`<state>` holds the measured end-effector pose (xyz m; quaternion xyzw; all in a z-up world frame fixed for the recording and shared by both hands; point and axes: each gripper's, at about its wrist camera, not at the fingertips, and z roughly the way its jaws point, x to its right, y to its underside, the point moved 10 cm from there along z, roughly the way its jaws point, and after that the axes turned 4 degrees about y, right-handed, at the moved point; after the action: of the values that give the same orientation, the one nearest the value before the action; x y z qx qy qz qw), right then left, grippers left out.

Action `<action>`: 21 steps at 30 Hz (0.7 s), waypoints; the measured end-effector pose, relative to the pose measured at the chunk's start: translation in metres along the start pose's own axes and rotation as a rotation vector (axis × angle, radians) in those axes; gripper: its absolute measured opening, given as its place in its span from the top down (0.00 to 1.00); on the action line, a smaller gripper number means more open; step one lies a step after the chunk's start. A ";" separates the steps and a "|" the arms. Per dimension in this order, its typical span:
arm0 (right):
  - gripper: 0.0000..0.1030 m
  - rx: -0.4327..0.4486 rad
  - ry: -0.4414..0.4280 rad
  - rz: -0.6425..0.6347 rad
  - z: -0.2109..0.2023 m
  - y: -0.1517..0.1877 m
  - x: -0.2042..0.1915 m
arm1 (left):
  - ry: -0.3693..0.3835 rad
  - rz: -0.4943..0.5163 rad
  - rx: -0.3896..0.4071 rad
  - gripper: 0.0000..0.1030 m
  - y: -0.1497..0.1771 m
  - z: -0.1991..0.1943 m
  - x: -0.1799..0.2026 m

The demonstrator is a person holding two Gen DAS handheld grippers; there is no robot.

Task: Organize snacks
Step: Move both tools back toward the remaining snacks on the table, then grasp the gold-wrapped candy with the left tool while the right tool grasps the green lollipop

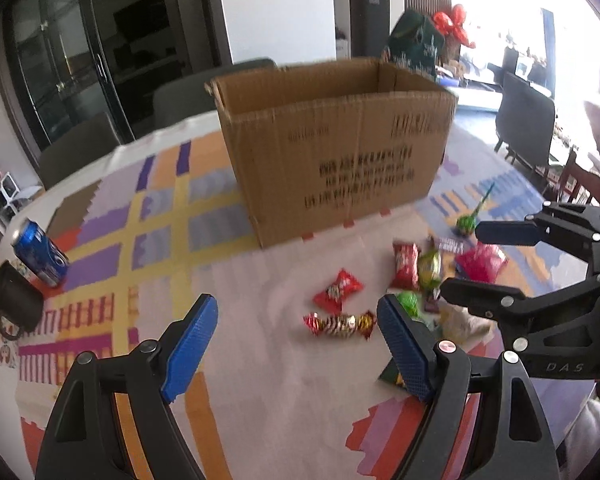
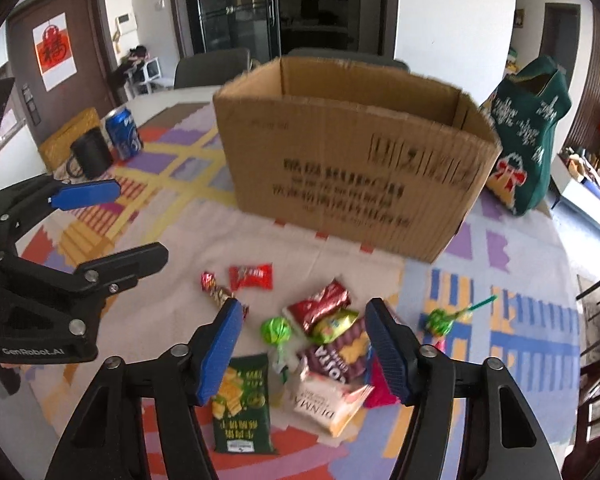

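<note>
Here the cardboard box (image 2: 352, 160) stood open-topped beyond the snack pile (image 2: 324, 344), both claws empty and spread wide.

The right gripper (image 2: 300, 344) hovered nearer, the pile lying straight ahead between its fingers; the left gripper (image 1: 296, 340) faced the twist-wrapped candy (image 1: 340, 324), whose long axis ran crosswise to its reach.

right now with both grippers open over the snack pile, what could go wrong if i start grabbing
The snacks overlap: the purple packet lies across the white packet, so the right gripper may pinch two together. The left gripper and right gripper hover close and could collide. The cardboard box has tall walls, so a low carry may hit the rim.
</note>
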<state>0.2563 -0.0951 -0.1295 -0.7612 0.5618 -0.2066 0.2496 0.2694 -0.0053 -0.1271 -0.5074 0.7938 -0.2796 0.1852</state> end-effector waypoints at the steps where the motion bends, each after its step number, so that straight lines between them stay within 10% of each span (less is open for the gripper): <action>1: 0.40 -0.011 -0.002 -0.001 0.003 0.003 -0.001 | 0.007 0.000 -0.008 0.21 0.003 0.003 0.000; 21: 0.56 -0.144 -0.051 0.043 0.053 0.032 -0.009 | 0.173 -0.117 -0.132 0.42 0.034 0.069 0.003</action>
<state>0.2609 -0.0866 -0.1910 -0.7699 0.5848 -0.1409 0.2128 0.2844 -0.0150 -0.2019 -0.5378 0.7926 -0.2797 0.0659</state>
